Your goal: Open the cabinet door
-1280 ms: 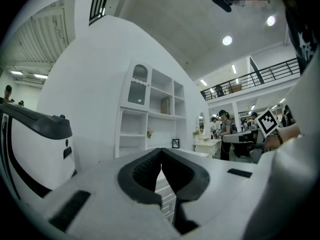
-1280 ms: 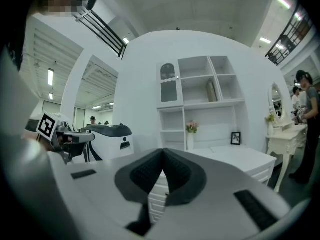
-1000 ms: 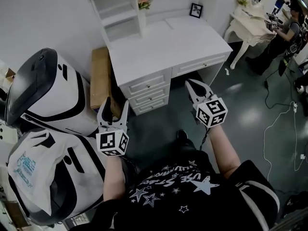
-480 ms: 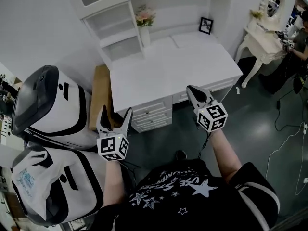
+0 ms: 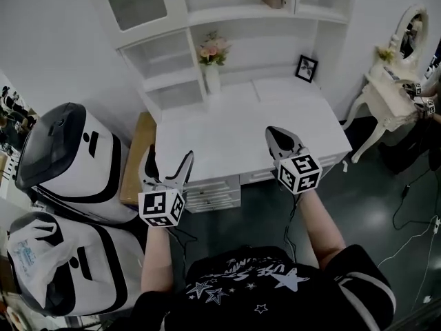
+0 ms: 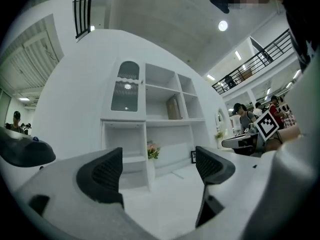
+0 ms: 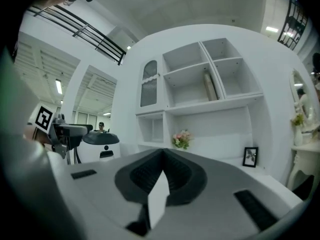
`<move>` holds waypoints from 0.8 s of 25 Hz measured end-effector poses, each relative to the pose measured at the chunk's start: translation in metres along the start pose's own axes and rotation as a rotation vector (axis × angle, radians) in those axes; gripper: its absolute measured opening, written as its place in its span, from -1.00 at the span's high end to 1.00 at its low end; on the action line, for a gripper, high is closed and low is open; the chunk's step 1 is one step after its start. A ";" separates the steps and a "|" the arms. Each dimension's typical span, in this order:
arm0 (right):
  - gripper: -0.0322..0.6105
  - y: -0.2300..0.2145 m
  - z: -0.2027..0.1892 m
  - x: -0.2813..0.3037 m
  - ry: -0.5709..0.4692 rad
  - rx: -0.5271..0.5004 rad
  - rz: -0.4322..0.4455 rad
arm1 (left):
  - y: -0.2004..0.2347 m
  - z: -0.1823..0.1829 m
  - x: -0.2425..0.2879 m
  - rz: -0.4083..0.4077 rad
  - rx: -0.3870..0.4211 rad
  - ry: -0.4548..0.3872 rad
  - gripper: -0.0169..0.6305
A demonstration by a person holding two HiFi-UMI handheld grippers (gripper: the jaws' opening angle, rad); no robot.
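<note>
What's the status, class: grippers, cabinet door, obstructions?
Left gripper open, empty; right gripper shut, empty. Cabinet door closed, untouched. Desk stands between.

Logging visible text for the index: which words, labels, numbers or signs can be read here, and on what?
Nothing reads clearly.
White lettering on the person's black star-printed T-shirt: too blurred to read.
Blue print on the white plastic bag: too blurred.
Marker cubes on the left gripper and right gripper: black-and-white square patterns, no words.
</note>
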State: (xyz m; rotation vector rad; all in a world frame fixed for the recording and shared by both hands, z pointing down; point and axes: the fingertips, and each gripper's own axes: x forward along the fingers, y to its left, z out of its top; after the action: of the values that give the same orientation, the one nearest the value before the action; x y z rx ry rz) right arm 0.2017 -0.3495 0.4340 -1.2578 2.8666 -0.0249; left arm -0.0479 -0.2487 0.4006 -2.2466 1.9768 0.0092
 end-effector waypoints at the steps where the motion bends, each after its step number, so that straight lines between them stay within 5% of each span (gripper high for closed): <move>1: 0.89 -0.003 0.005 0.007 -0.001 -0.007 0.013 | -0.003 0.006 0.008 -0.002 0.002 -0.009 -0.46; 8: 0.89 -0.003 0.041 0.049 -0.042 -0.042 0.050 | -0.002 0.041 0.050 -0.008 0.066 -0.029 -0.46; 20: 0.89 -0.018 0.132 0.127 -0.147 -0.167 0.023 | 0.034 0.117 0.144 -0.107 0.158 -0.206 -0.46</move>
State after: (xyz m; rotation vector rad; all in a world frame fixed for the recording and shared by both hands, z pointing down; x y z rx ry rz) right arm 0.1314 -0.4560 0.3022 -1.1947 2.8042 0.3005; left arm -0.0512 -0.3817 0.2666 -2.1530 1.6902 0.0665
